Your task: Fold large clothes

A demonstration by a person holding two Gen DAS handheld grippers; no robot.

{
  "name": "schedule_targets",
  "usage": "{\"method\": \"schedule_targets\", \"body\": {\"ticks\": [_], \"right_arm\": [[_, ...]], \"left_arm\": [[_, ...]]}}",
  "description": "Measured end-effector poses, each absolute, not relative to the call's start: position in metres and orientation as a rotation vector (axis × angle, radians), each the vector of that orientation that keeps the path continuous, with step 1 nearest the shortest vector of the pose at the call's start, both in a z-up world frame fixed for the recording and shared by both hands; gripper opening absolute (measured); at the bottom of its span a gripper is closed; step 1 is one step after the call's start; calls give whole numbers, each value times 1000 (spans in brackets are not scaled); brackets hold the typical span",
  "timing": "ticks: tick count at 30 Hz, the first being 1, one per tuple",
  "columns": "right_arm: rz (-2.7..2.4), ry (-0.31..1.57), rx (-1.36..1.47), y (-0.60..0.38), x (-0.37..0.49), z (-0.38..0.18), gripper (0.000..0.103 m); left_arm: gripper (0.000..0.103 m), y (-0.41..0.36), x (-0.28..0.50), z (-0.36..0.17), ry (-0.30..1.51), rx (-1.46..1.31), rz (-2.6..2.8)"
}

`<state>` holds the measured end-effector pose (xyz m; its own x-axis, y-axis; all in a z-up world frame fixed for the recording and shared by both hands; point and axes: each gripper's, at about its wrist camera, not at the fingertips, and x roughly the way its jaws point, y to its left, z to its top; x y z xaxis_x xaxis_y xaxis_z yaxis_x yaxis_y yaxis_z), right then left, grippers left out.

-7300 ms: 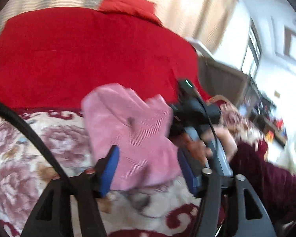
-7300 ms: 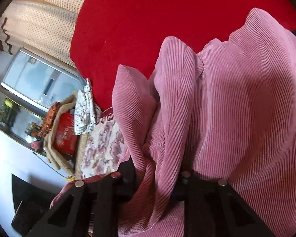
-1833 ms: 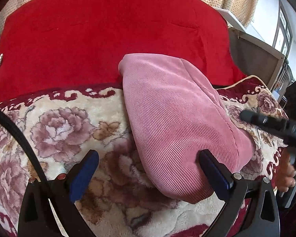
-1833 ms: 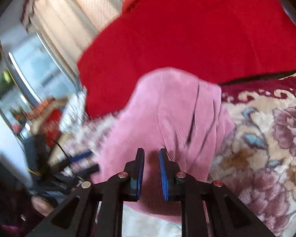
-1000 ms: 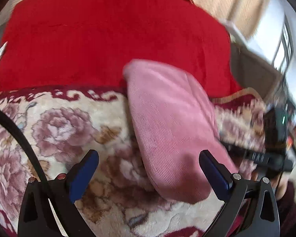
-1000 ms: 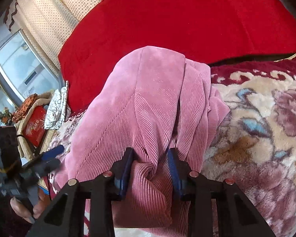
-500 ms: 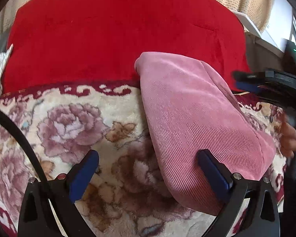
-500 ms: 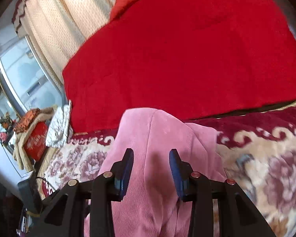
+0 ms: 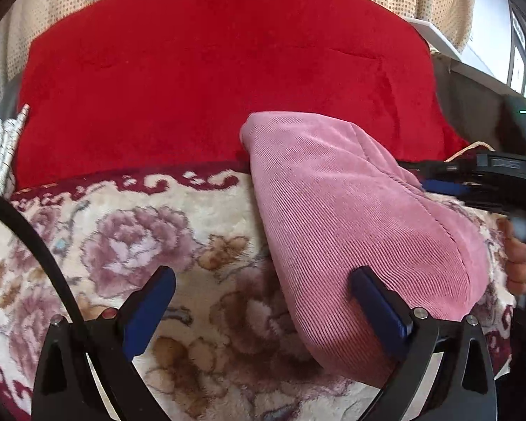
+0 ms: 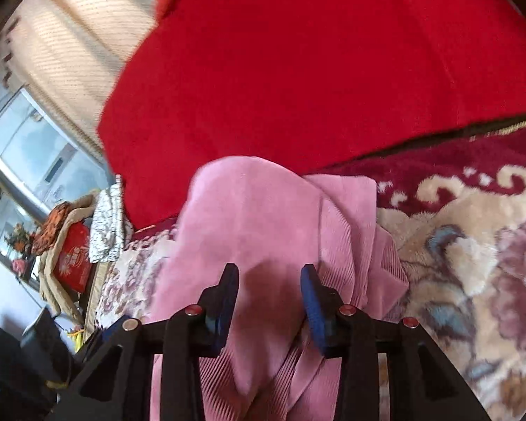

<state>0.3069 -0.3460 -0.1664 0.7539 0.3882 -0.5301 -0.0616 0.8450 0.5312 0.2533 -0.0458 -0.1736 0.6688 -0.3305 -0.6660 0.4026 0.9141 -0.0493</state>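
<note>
We saw a broad red blanket (image 9: pixel 210 80) filling the back of both views, and in front of it a cream bed cover (image 9: pixel 164 231) with mauve roses and a maroon border. On that cover lay the pink corduroy garment (image 9: pixel 350 217), folded into a thick, rounded bundle of fine ribs, its far end touching the red blanket and loose layered edges showing on one side in the right wrist view. Our left gripper (image 9: pixel 263 301) held its jaws wide apart, one blue pad beside the bundle. Our right gripper (image 10: pixel 269 294) hung over the bundle, jaws parted, gripping nothing
</note>
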Motion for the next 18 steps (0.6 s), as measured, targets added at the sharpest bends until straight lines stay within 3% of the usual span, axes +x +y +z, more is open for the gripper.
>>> {"method": "schedule_targets", "body": {"ticks": [7,12,18], "right_arm": [[331,573,450,-317,241,-152,41],[250,800,386,-290,252,-206,42],[272,691,450,-306,236,-190,44]], "left_arm": [[101,-29,233,-156,643,97,-395],[102,-50,234,-178,713,178,-415],[102,-41,235,-169,711,142,-367]]}}
